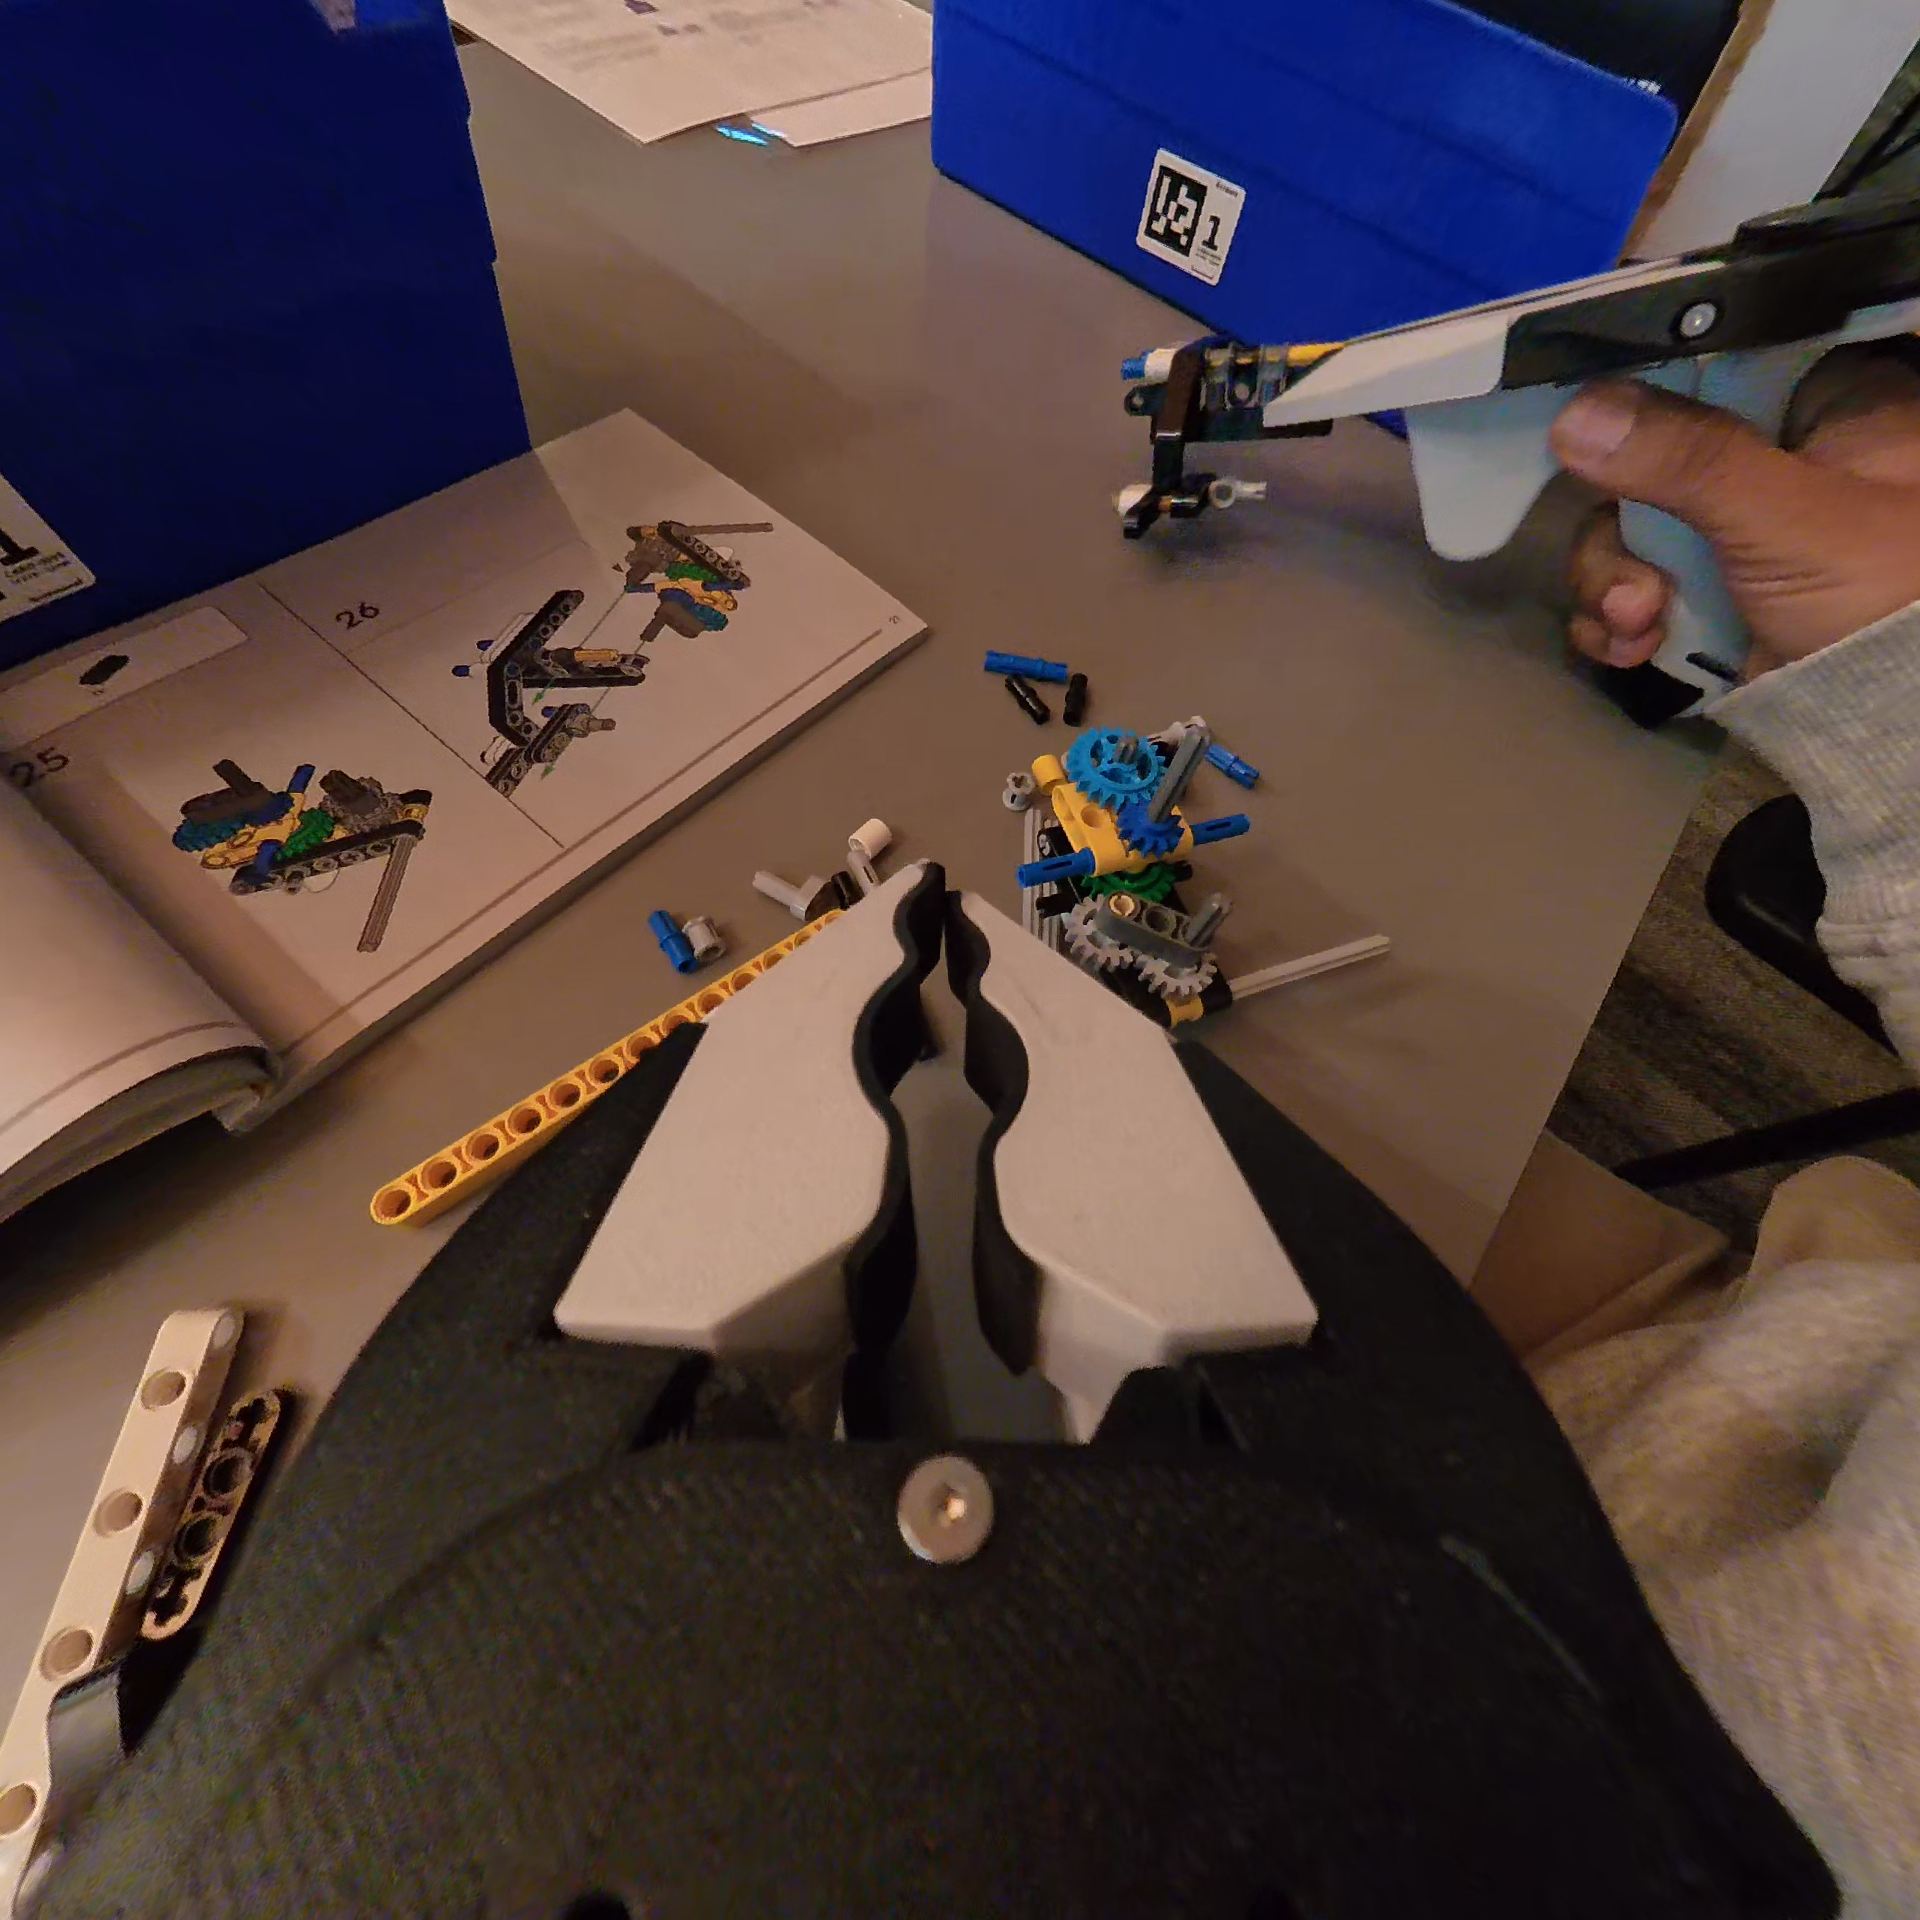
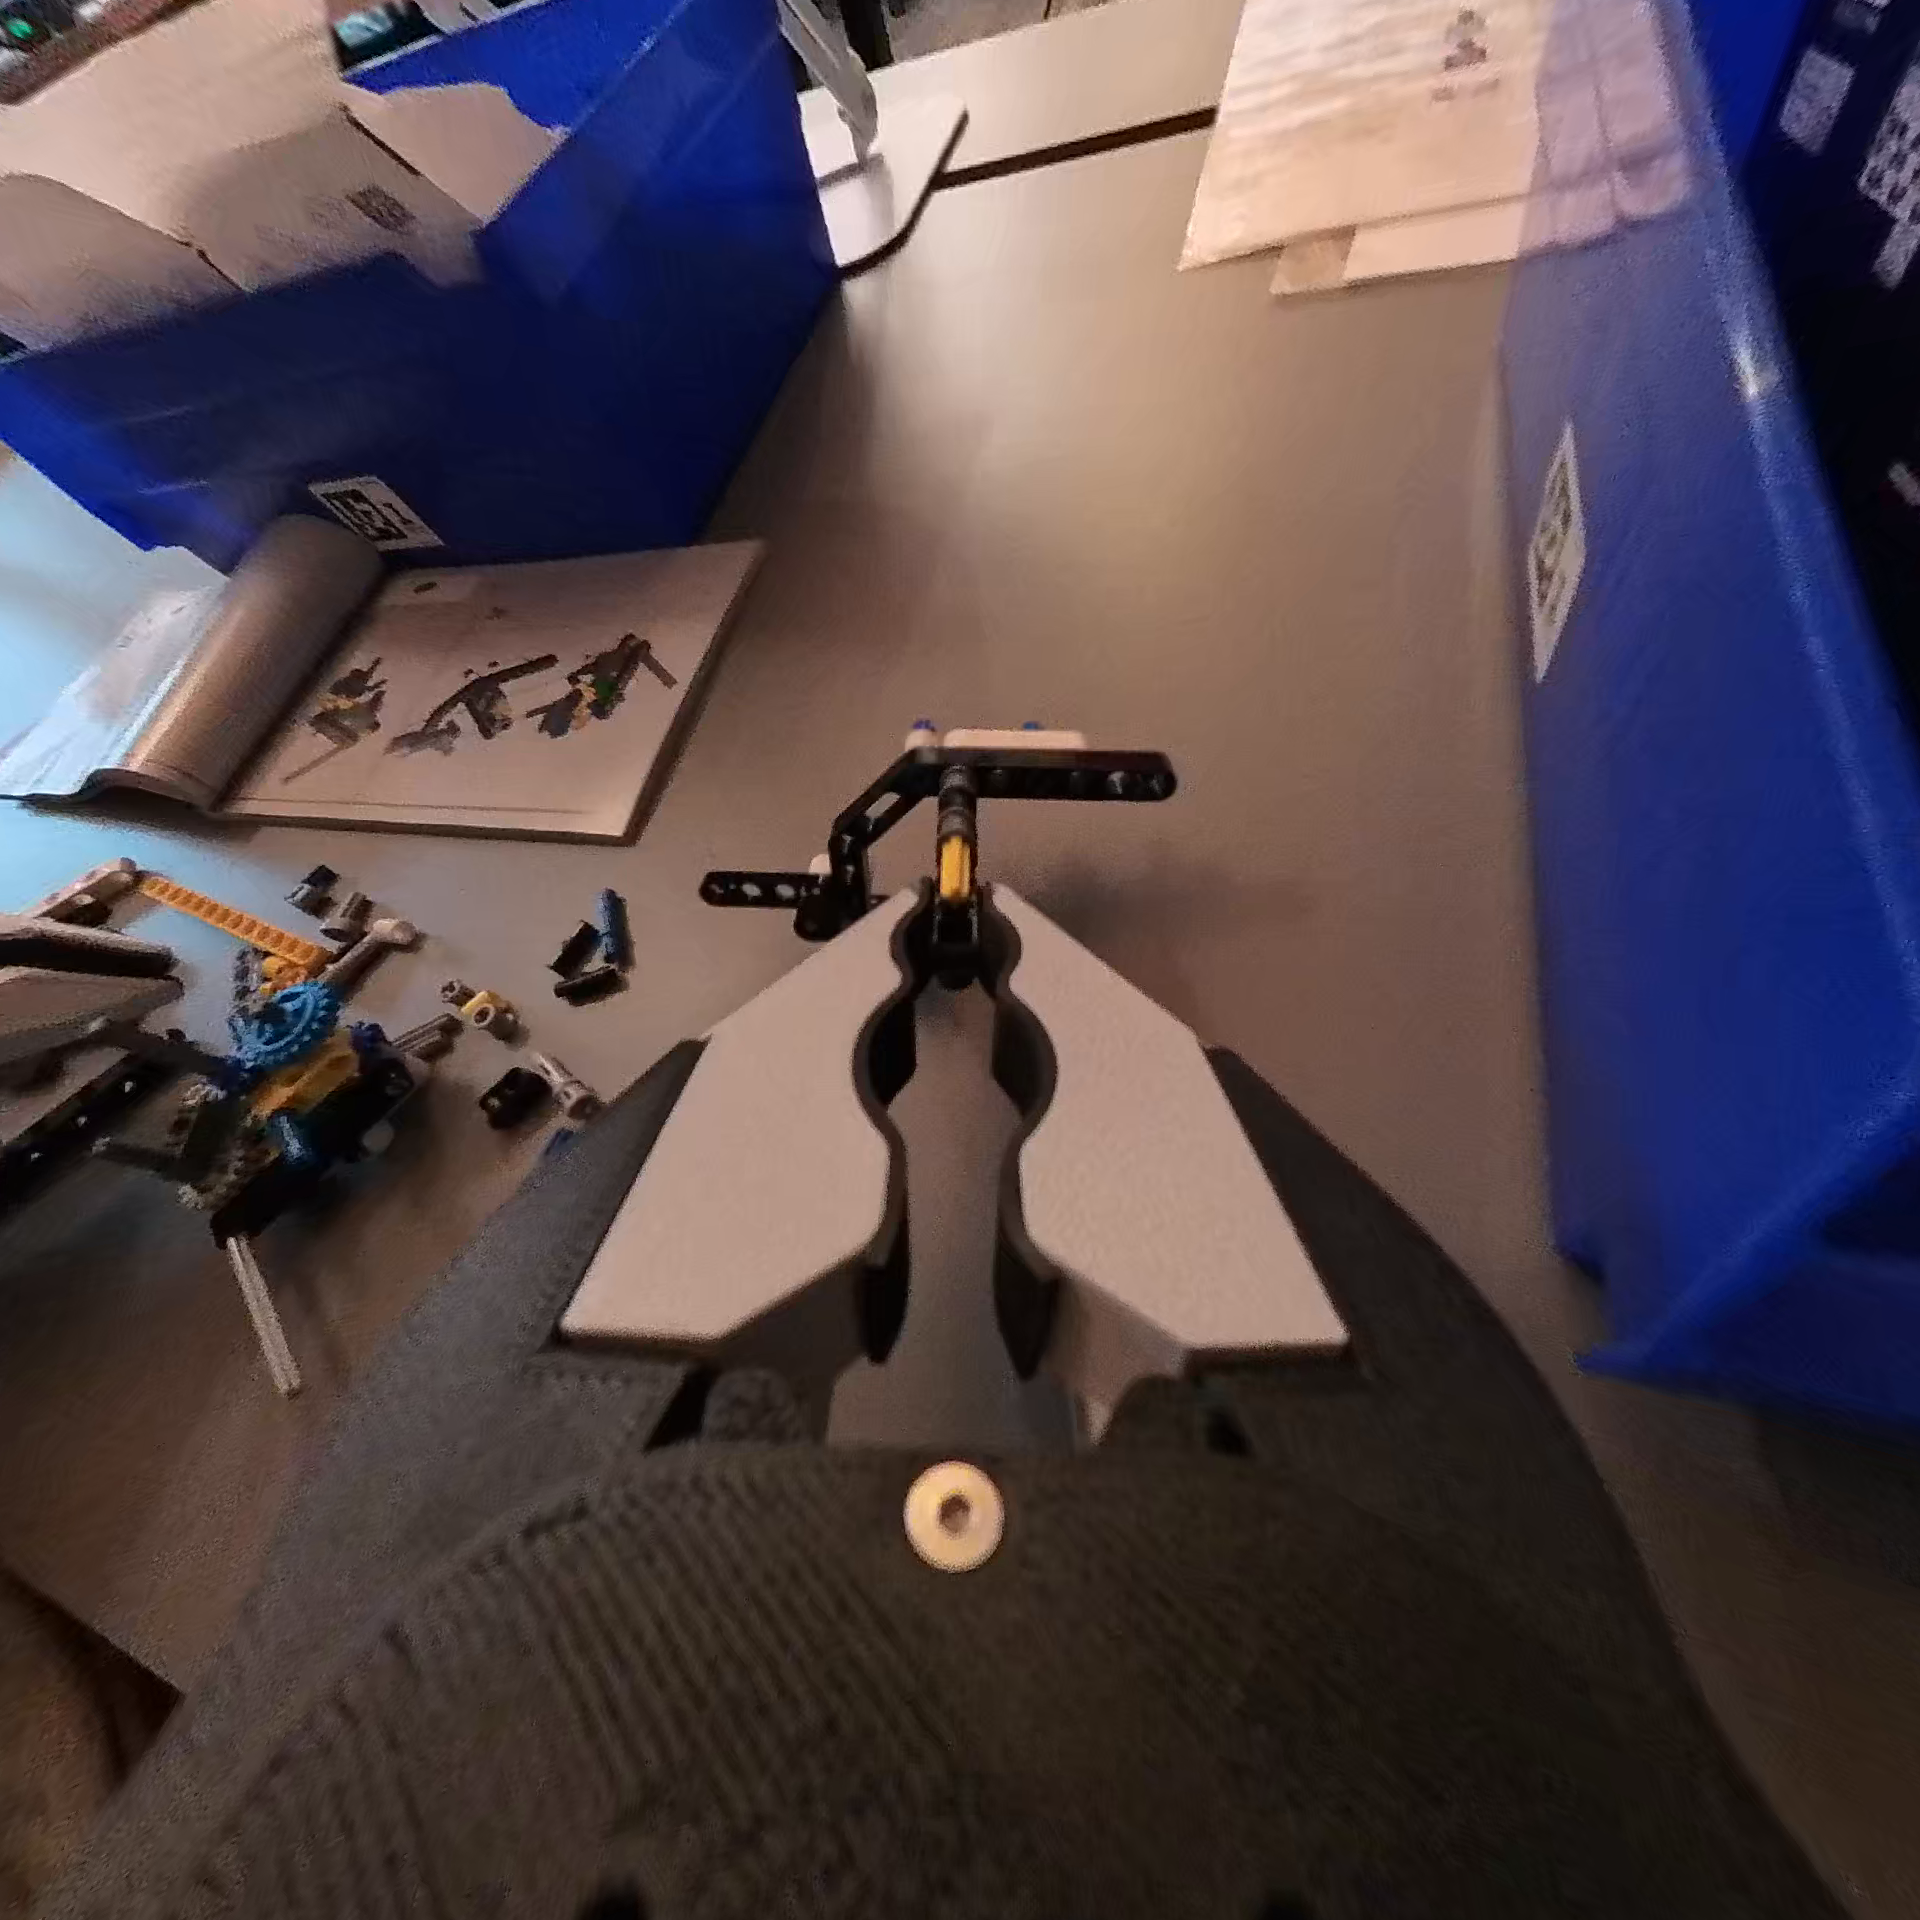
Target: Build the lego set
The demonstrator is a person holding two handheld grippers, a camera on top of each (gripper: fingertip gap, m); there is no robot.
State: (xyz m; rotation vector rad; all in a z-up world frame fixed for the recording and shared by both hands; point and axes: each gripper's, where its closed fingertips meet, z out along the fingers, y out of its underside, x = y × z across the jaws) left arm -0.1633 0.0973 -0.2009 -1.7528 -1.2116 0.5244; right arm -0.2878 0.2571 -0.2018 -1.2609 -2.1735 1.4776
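Note:
My right gripper (image 2: 954, 935) is shut on the yellow and black axle end of a black angled beam frame (image 2: 997, 774) and holds it above the table. The left wrist view shows the same grasp: the right gripper (image 1: 1278, 384) carries the frame (image 1: 1174, 416) in the air in front of a blue bin. My left gripper (image 1: 940, 894) is shut, and I see nothing between its pads. It hovers low just left of the gear assembly (image 1: 1127, 831) of blue, green and grey gears on yellow and black beams, which also shows in the right wrist view (image 2: 281, 1081).
An open instruction booklet (image 1: 416, 727) lies at left. A long yellow beam (image 1: 582, 1081) runs under my left gripper. Loose blue and black pins (image 1: 1034, 681) and small grey connectors (image 1: 821, 883) lie around. A white beam (image 1: 135, 1486) lies lower left. Blue bins (image 1: 1299, 135) (image 2: 1683, 727) stand behind. About 20 cm separates my left fingertips from my right.

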